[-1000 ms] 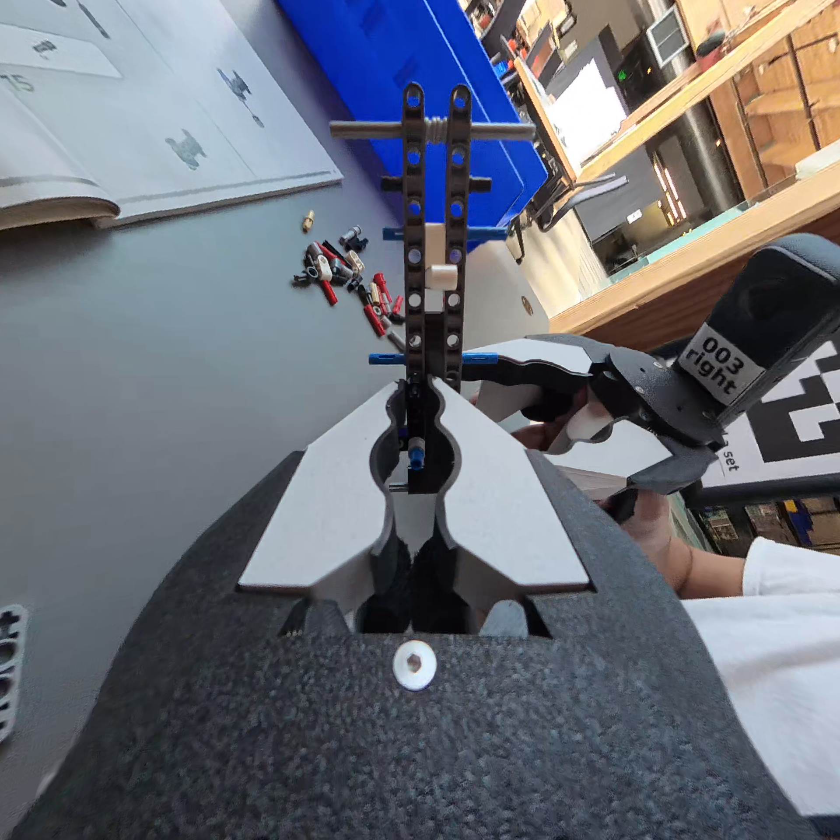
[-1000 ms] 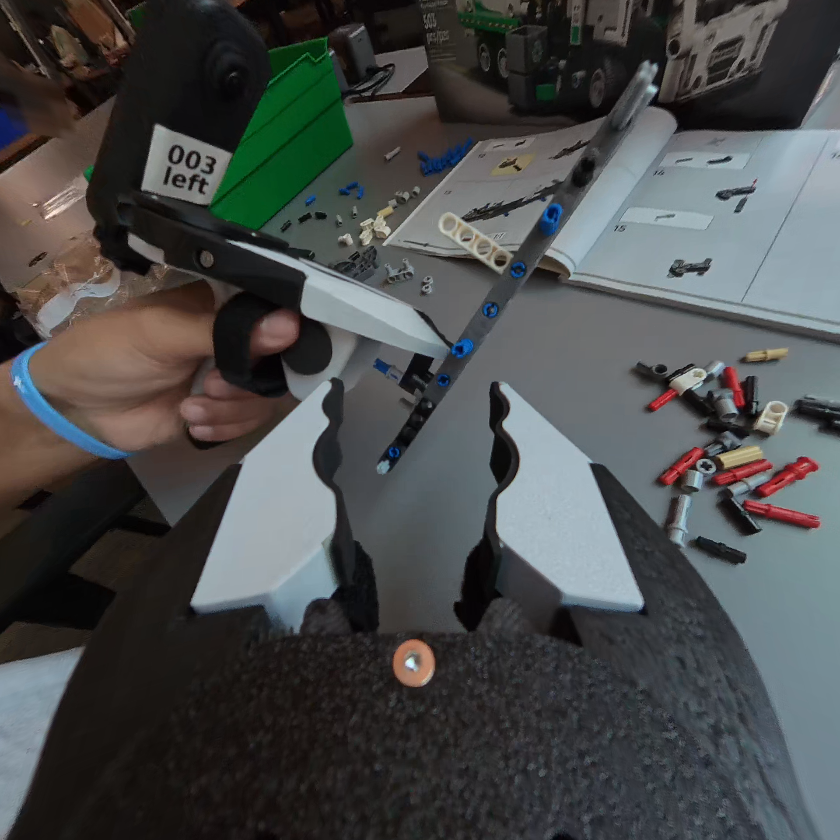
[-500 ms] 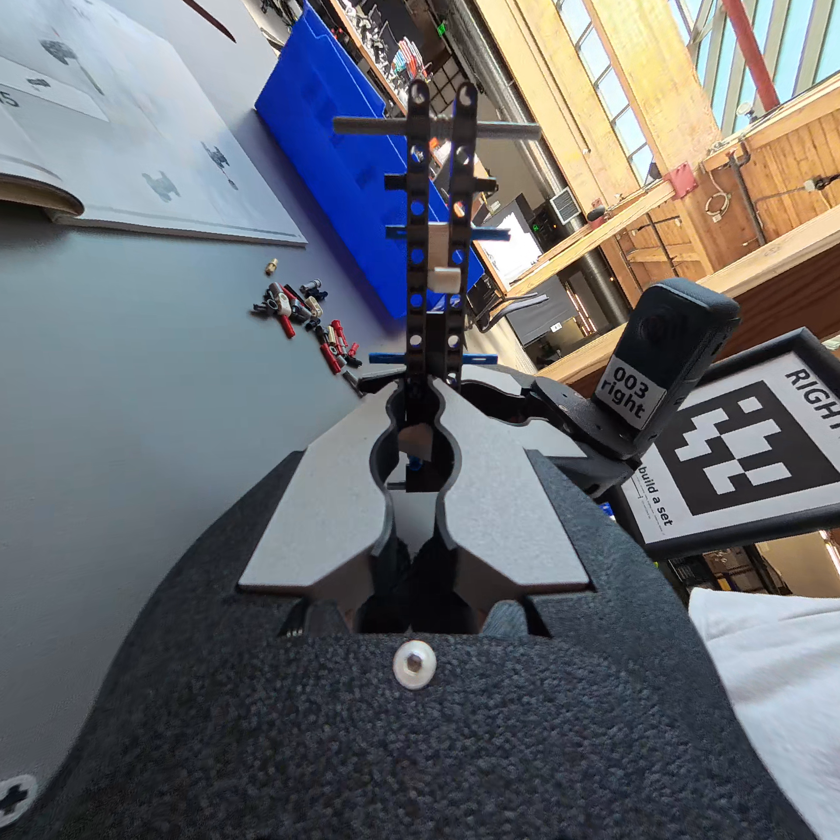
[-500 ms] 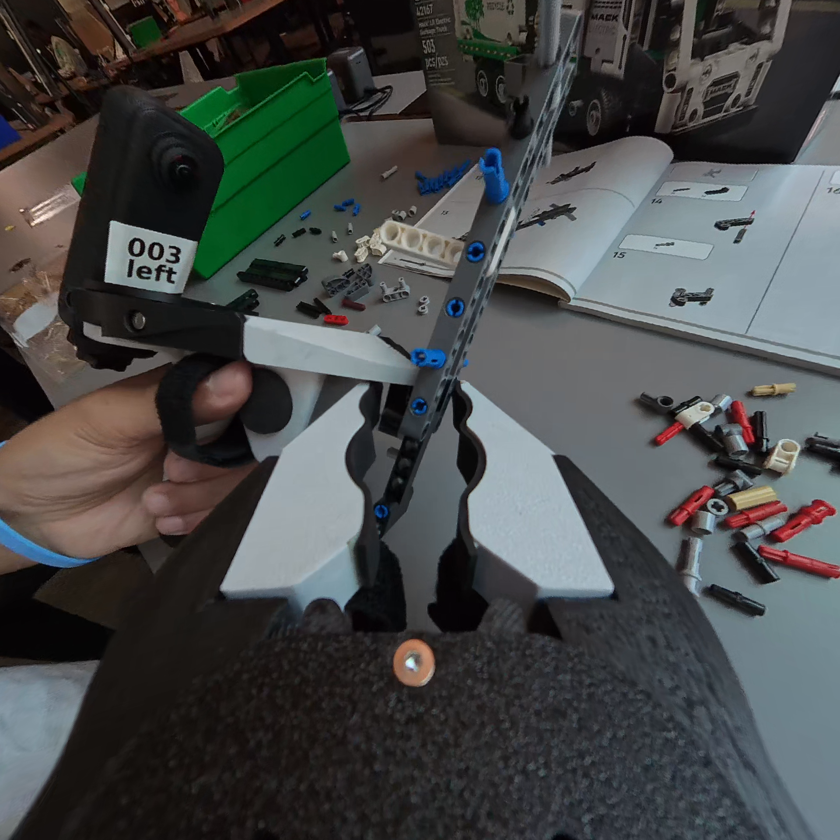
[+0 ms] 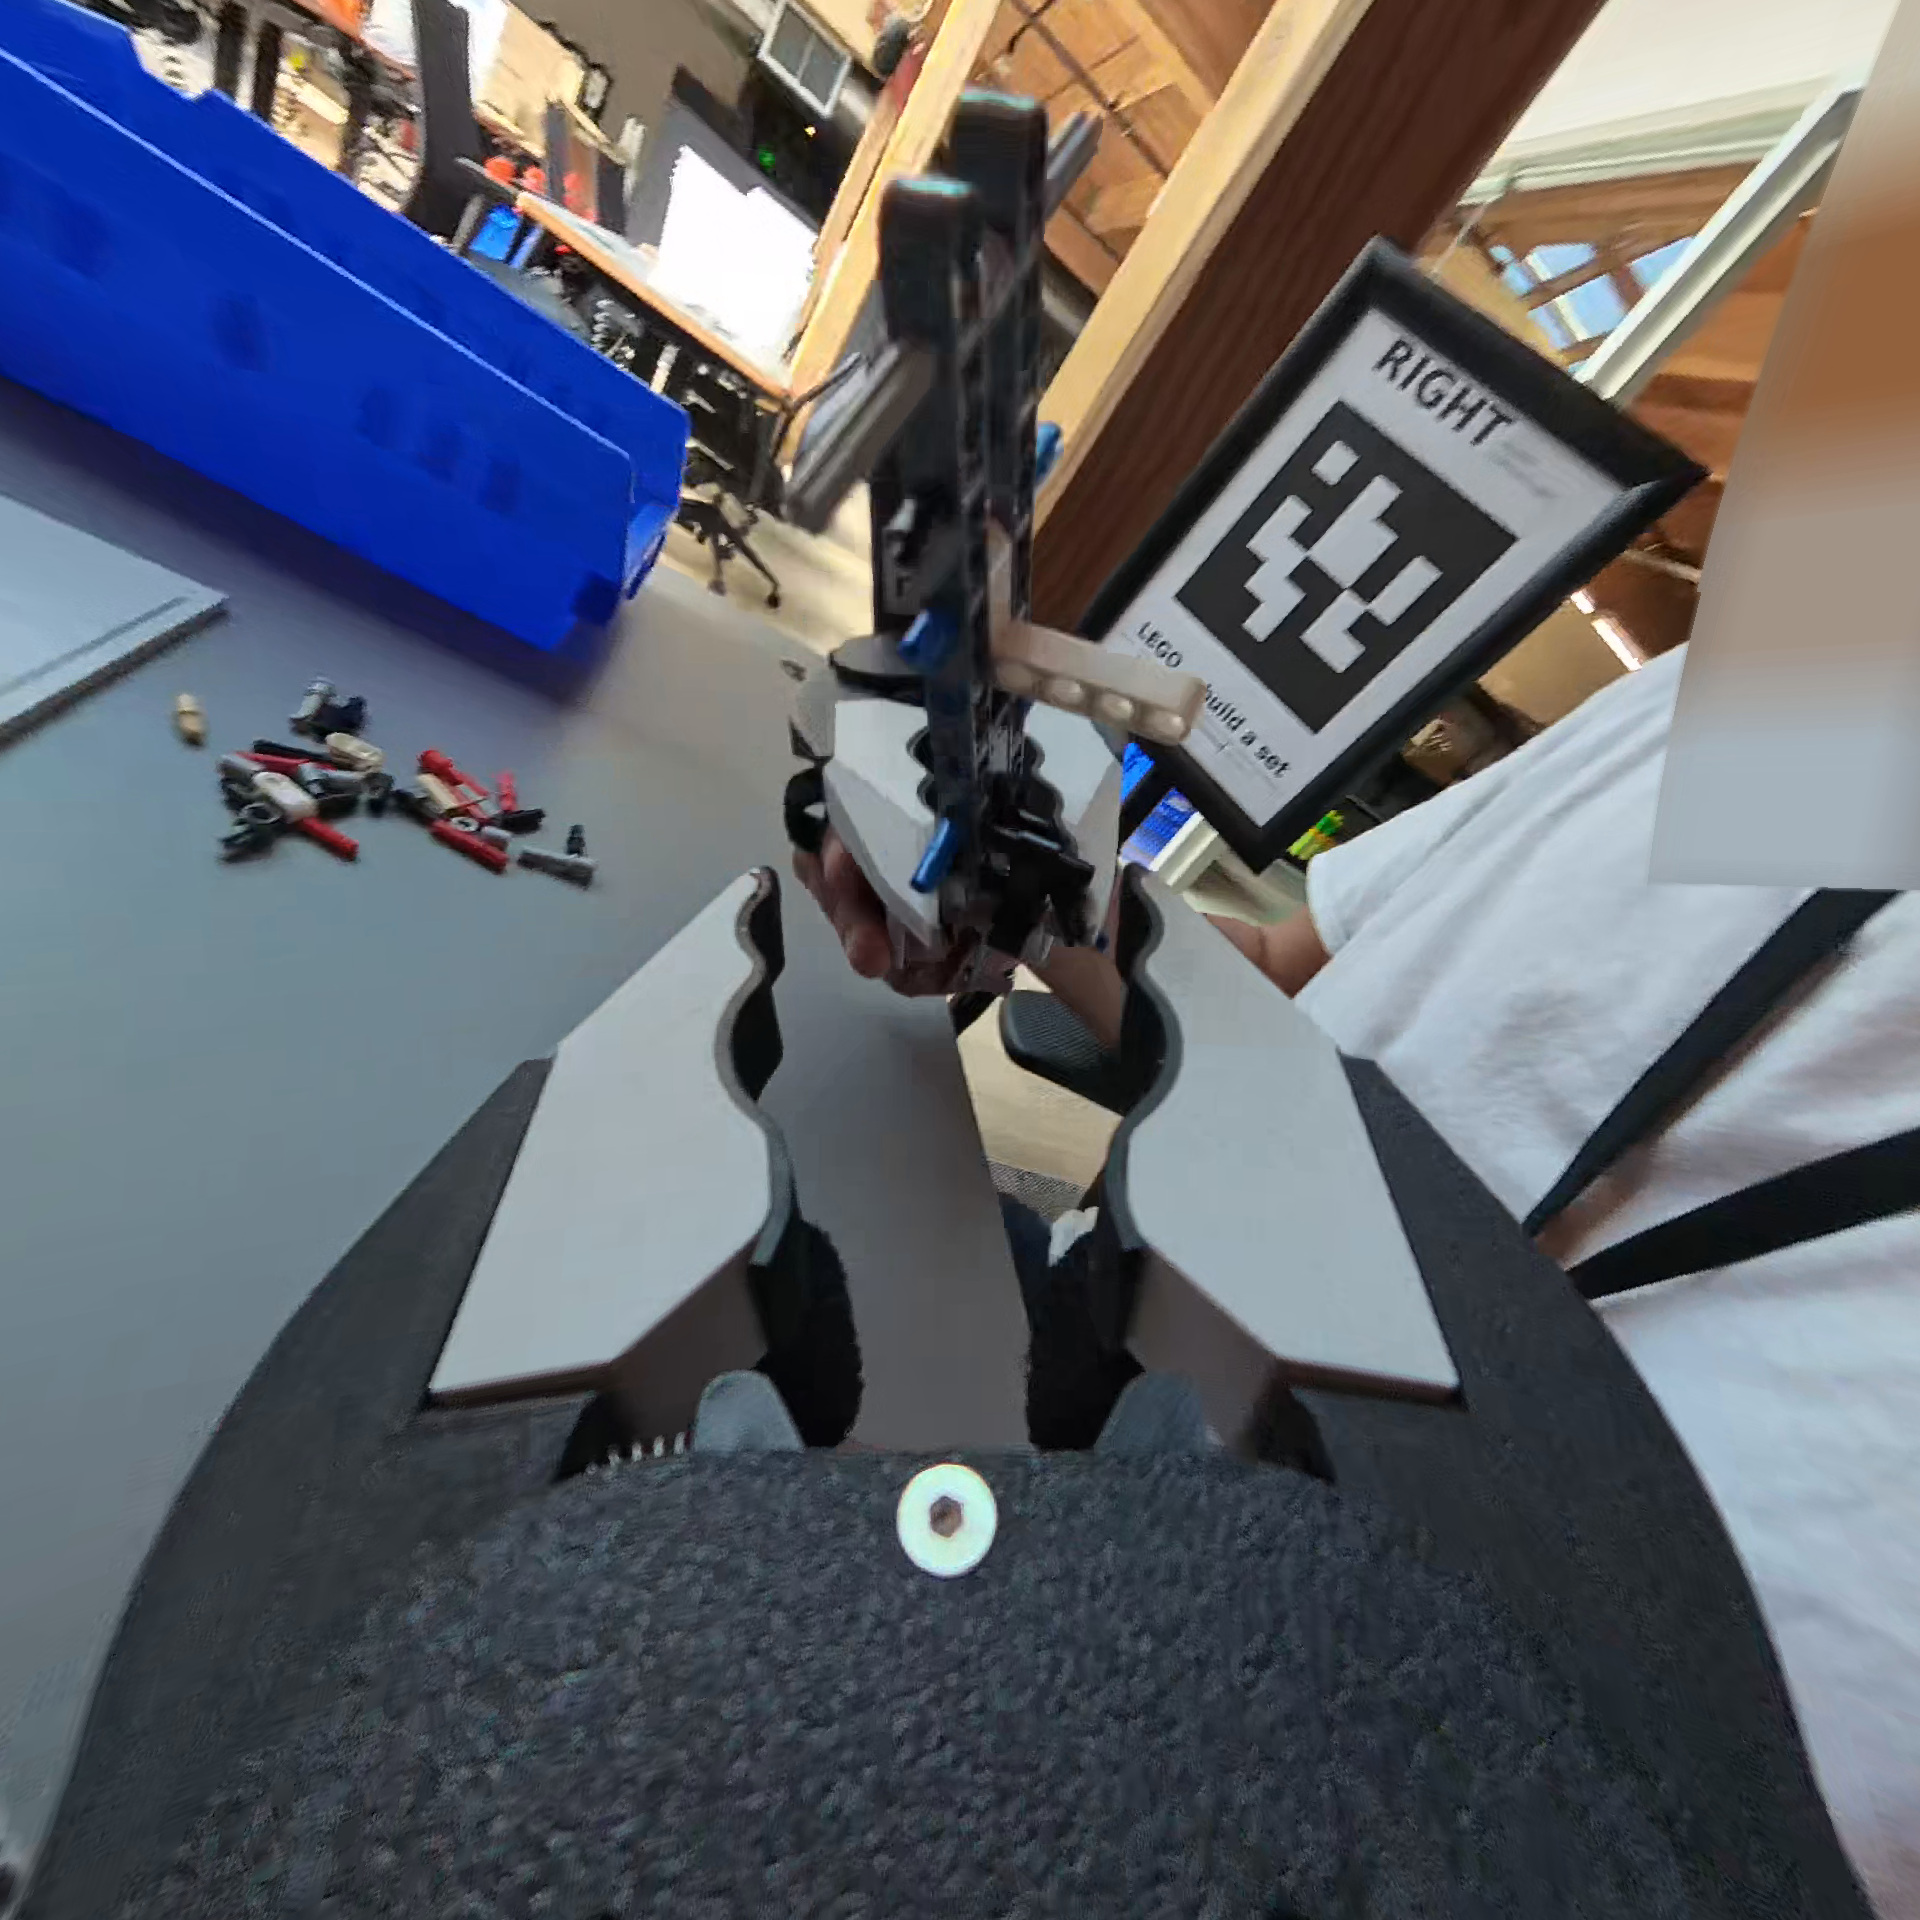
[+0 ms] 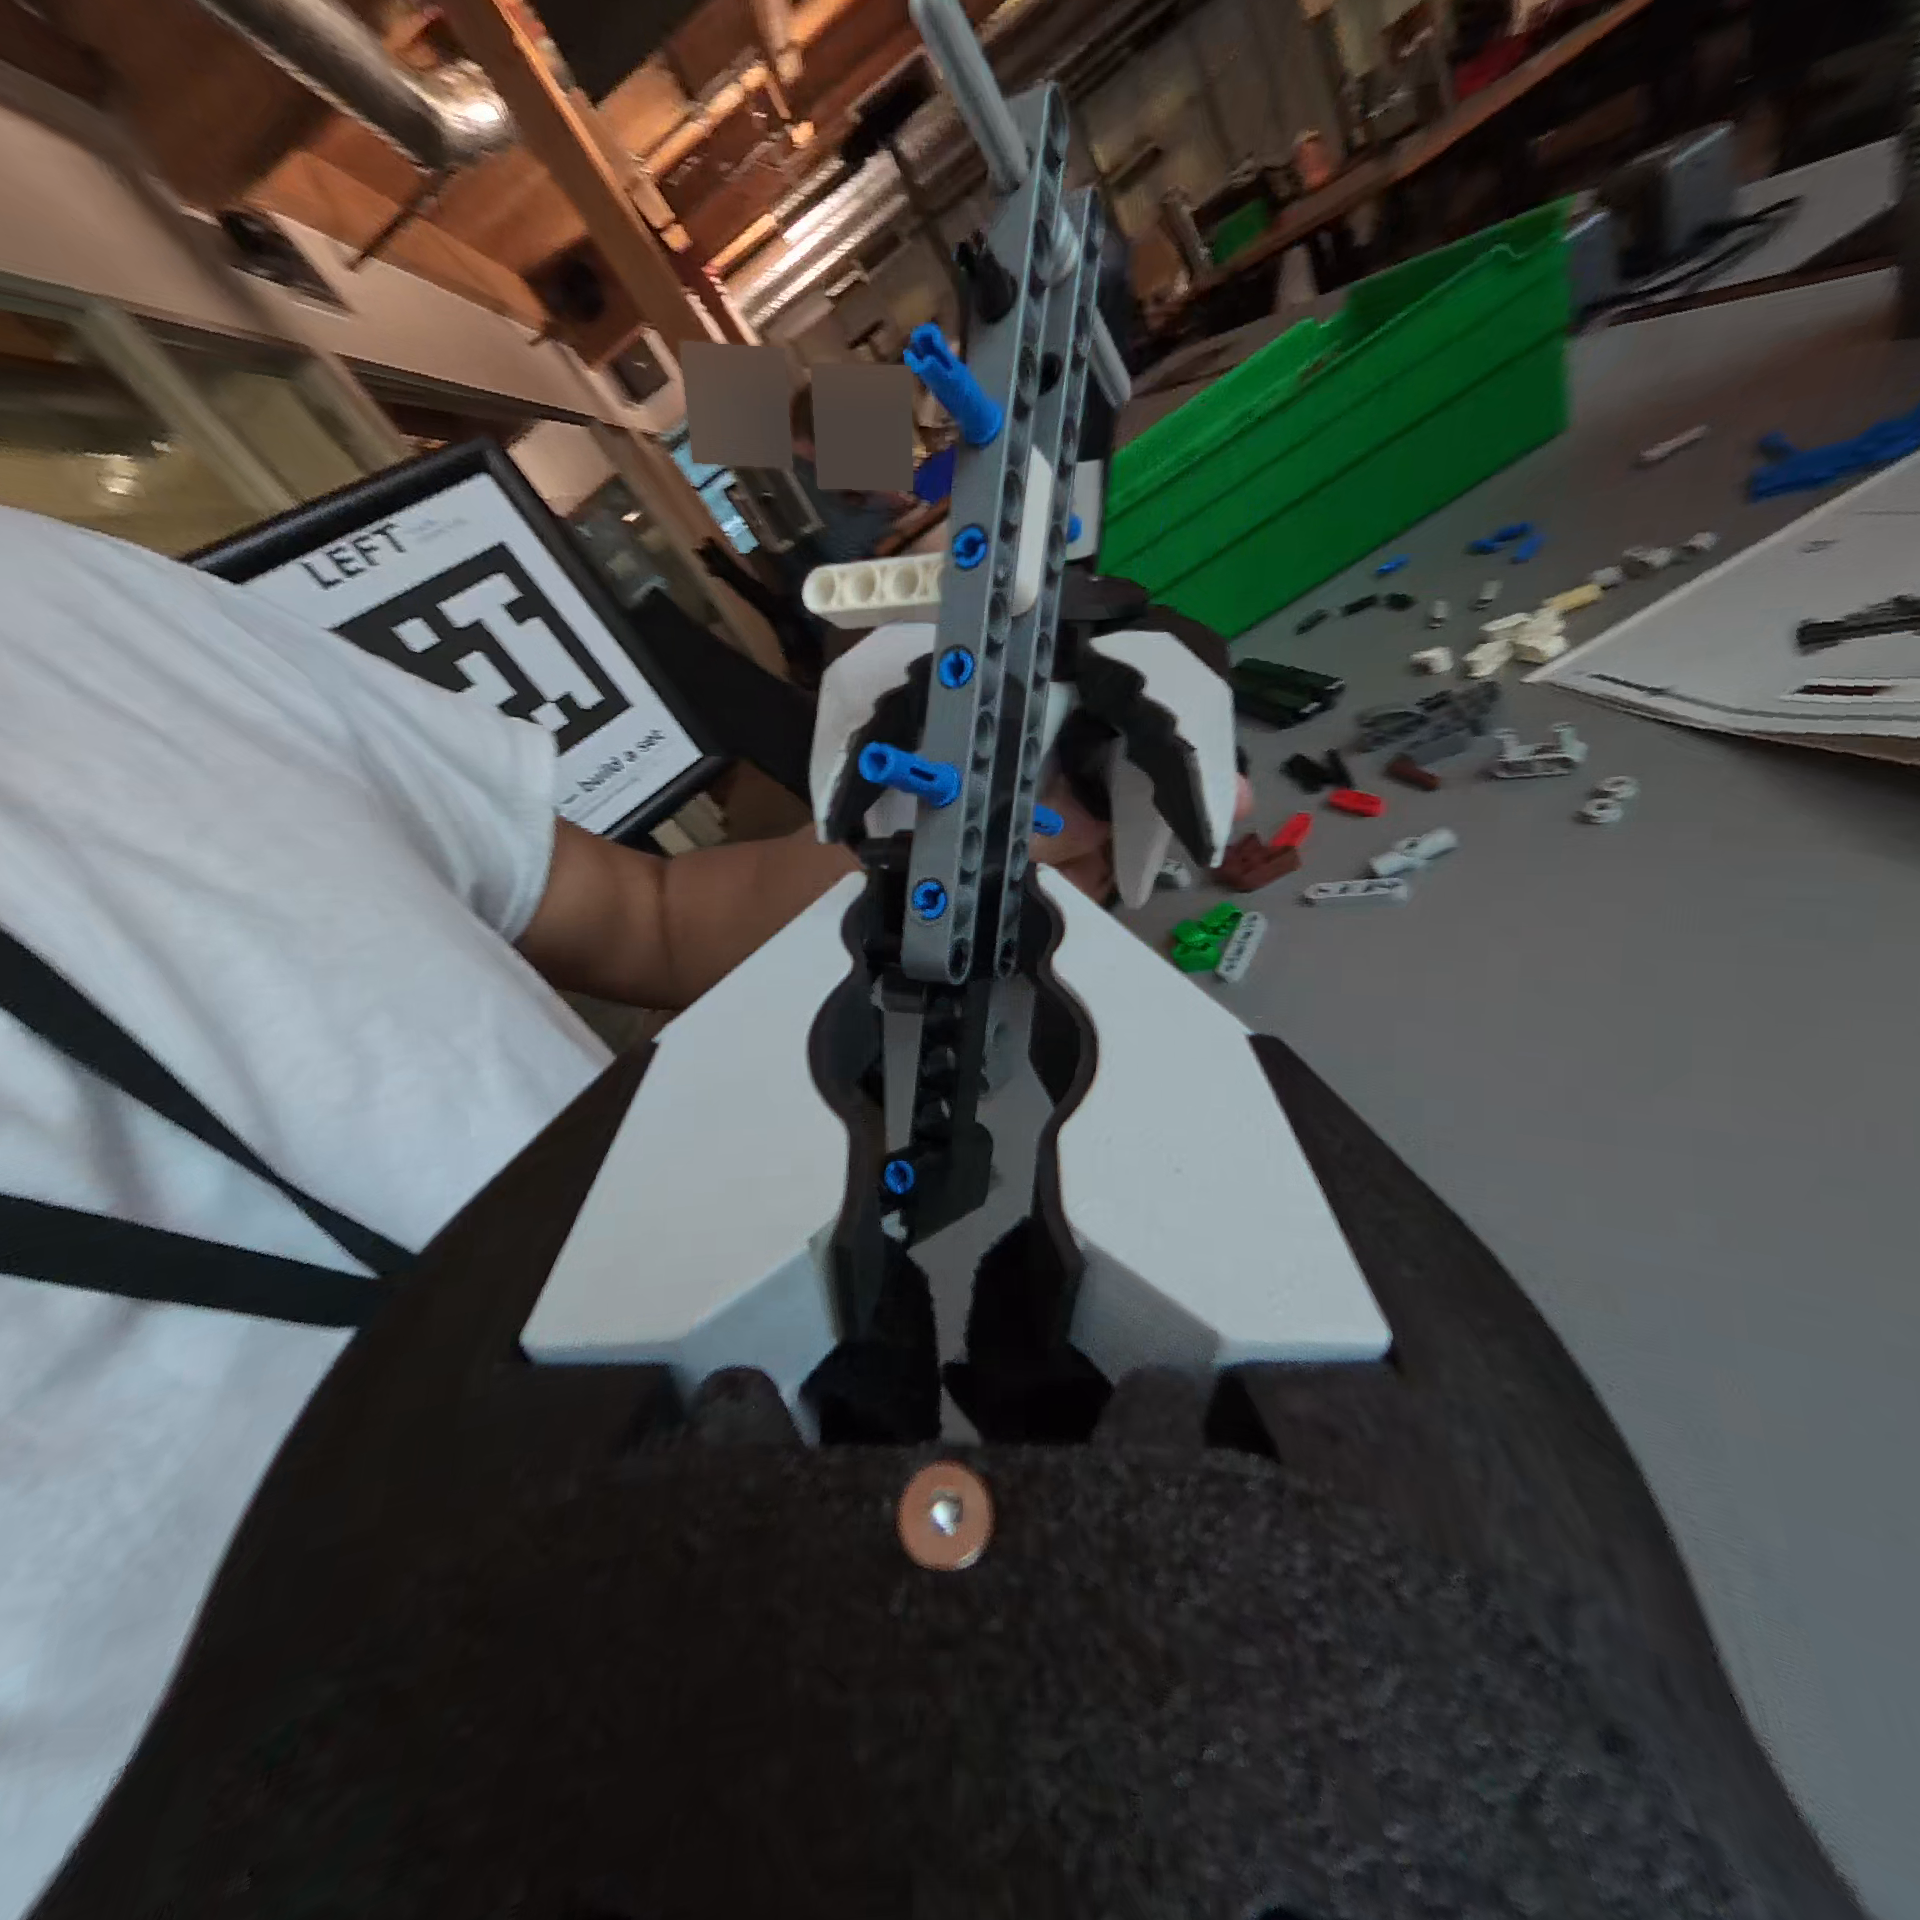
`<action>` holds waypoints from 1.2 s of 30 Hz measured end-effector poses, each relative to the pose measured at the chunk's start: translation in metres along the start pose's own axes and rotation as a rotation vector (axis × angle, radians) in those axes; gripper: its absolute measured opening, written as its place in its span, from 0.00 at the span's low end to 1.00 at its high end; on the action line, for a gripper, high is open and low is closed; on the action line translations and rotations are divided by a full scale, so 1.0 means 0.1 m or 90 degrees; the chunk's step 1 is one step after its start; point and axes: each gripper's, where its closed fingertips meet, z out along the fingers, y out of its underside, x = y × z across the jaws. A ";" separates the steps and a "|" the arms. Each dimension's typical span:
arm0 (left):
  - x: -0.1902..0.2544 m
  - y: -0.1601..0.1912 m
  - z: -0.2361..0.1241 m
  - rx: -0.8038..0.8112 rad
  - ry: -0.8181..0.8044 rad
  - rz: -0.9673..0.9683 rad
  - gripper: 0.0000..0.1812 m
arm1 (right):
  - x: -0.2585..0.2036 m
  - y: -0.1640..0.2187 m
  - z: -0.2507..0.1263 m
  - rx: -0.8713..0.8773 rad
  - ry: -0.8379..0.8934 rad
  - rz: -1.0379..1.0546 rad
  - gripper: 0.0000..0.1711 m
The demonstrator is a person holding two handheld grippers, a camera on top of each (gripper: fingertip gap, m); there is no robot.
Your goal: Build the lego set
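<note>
A long dark-grey lego beam assembly (image 6: 987,675) with blue pins, a grey axle at the top and a white beam across it stands upright in my right gripper (image 6: 956,894), which is shut on its lower end. In the left wrist view the same assembly (image 5: 966,520) shows ahead, clamped between the right gripper's white fingers (image 5: 873,821). My left gripper (image 5: 951,888) is open and empty, just short of the assembly's base. In the right wrist view, the left gripper's white fingers (image 6: 1184,748) stand apart behind the assembly.
A pile of red, black and tan pins (image 5: 384,795) lies on the grey table (image 5: 312,1039), with a blue bin (image 5: 312,343) behind. A green bin (image 6: 1351,436), scattered parts (image 6: 1455,727) and the open manual (image 6: 1766,665) lie to the right. Framed marker signs (image 5: 1351,561) hang on the person's white shirt. My left and right fingertips are right by each other.
My left gripper has let go of the assembly and opened. My right gripper has closed on its lower end and now holds it upright, lifted off the table.
</note>
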 end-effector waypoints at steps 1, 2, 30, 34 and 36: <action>0.04 -0.02 0.02 0.008 0.025 -0.004 0.32 | -0.04 0.02 0.02 -0.001 -0.026 0.011 0.12; 0.08 -0.03 0.03 0.012 0.046 -0.006 0.28 | -0.06 0.05 0.04 -0.009 -0.041 0.015 0.12; -0.19 0.04 0.05 0.016 -0.030 0.003 0.03 | 0.21 0.20 0.01 -0.033 0.020 -0.037 0.12; -0.18 0.04 0.07 0.012 -0.033 0.021 0.03 | 0.20 0.21 -0.01 -0.038 0.012 -0.032 0.11; -0.18 0.04 0.07 0.013 -0.035 0.020 0.03 | 0.20 0.21 -0.01 -0.027 0.000 -0.011 0.11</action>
